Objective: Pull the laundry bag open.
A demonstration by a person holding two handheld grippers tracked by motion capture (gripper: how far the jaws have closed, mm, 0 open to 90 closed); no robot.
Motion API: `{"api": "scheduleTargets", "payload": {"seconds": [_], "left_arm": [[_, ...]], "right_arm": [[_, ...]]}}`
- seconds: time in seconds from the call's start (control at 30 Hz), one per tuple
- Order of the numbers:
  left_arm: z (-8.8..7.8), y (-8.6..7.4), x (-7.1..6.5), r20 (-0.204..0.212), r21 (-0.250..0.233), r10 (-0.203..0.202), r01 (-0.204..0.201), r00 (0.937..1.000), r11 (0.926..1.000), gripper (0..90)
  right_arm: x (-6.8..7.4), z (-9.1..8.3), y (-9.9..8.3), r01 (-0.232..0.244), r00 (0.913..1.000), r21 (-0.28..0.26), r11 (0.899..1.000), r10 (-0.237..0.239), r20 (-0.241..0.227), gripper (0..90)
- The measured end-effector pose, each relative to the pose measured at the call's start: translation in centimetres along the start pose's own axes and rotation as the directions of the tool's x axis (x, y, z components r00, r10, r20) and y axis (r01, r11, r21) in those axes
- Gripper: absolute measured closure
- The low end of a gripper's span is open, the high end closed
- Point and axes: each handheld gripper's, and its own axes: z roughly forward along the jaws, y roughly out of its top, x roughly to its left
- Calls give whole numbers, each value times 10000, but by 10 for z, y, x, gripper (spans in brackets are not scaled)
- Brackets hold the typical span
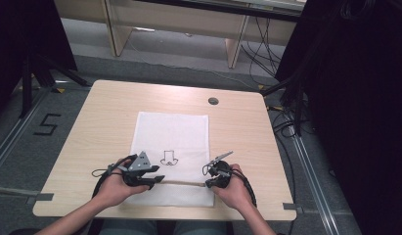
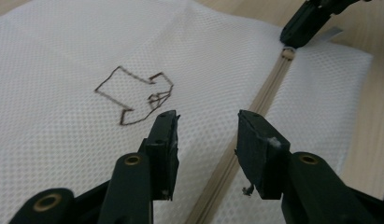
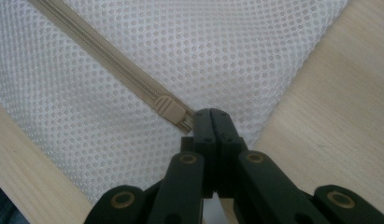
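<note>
My right gripper (image 3: 212,116) has its jaws pressed together on what I take to be the zipper's pull tab, right at the beige slider (image 3: 170,108), which sits at about eleven o'clock from the tips. My left gripper (image 2: 206,123) stands with its jaws apart, holding nothing, just above the mesh beside the zipper (image 2: 269,88). The white mesh bag (image 1: 171,132) lies flat in the middle of the tabletop (image 1: 91,127), zipper along its six o'clock edge. I judge the step to be unzipping: next, my left jaws should pin the fabric while my right draws the slider along.
</note>
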Motion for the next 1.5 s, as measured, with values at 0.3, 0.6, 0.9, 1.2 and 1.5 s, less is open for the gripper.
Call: {"api": "scheduleTargets", "payload": {"seconds": [0.3, 0.6, 0.9, 1.2, 1.5], "left_arm": [[28, 20, -25, 892, 119, 572, -585, 9944, 9982, 609], [56, 33, -36, 1500, 272, 772, -822, 9857, 9962, 644], [76, 43, -43, 1778, 618, 1125, -1251, 9776, 9902, 672], [90, 50, -49, 2027, 735, 1257, -1431, 9711, 9870, 709], [104, 53, -54, 2155, 863, 1300, -1515, 9678, 9847, 732]], "right_arm": [[0, -1, -1, -435, 9990, 88, 9990, 435, -39, 900], [-2, 0, -1, -282, 9995, -98, 9996, 281, -165, 900], [-1, -1, -2, -595, 9982, 39, 9982, 595, -119, 900], [-2, 0, -3, -485, 9987, -66, 9988, 484, -184, 900], [-2, 0, -3, -523, 9984, -90, 9986, 521, -210, 900]]}}
